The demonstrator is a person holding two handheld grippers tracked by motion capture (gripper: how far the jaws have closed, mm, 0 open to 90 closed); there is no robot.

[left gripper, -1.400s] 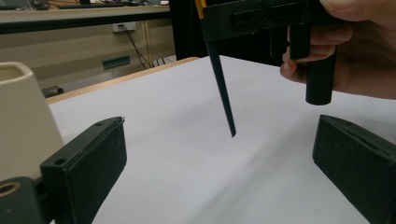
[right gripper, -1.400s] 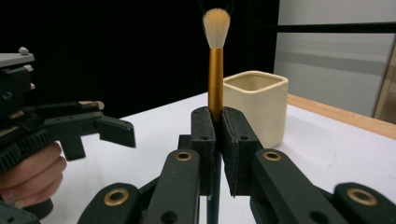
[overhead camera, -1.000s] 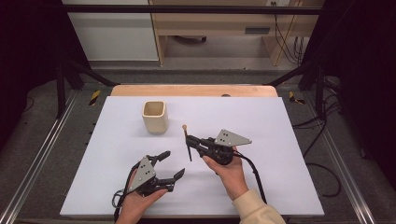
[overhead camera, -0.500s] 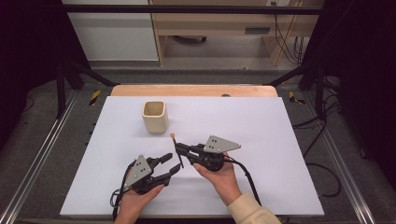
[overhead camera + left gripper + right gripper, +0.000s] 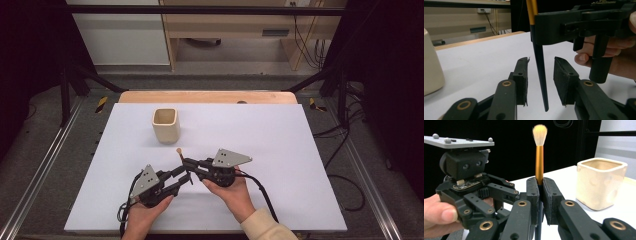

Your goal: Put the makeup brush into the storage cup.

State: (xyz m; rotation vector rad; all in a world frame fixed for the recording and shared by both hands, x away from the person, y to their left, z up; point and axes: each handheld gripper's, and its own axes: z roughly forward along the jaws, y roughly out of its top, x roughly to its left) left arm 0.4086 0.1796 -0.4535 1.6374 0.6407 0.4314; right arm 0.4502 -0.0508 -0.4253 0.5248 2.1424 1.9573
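Observation:
My right gripper (image 5: 539,181) is shut on a makeup brush (image 5: 539,157) with a gold ferrule and pale bristles, and holds it upright with the bristles on top. The brush's thin black handle (image 5: 539,62) hangs down between the pads of my left gripper (image 5: 540,61). Those jaws have just been closing, and a gap shows on each side of the handle. In the high view the left gripper (image 5: 184,179) and the right gripper (image 5: 188,163) meet tip to tip near the front of the white table (image 5: 300,150). The brush tip (image 5: 178,150) sticks up there.
A cream square cup (image 5: 166,125) stands upright behind the grippers, left of centre; it is also close at the right gripper's right side (image 5: 600,182). A wooden strip (image 5: 210,96) runs along the table's far edge. Black frame posts and cables flank the table.
The right gripper has carried the brush left and toward the person, up to the left gripper. The left jaws have narrowed around the brush handle.

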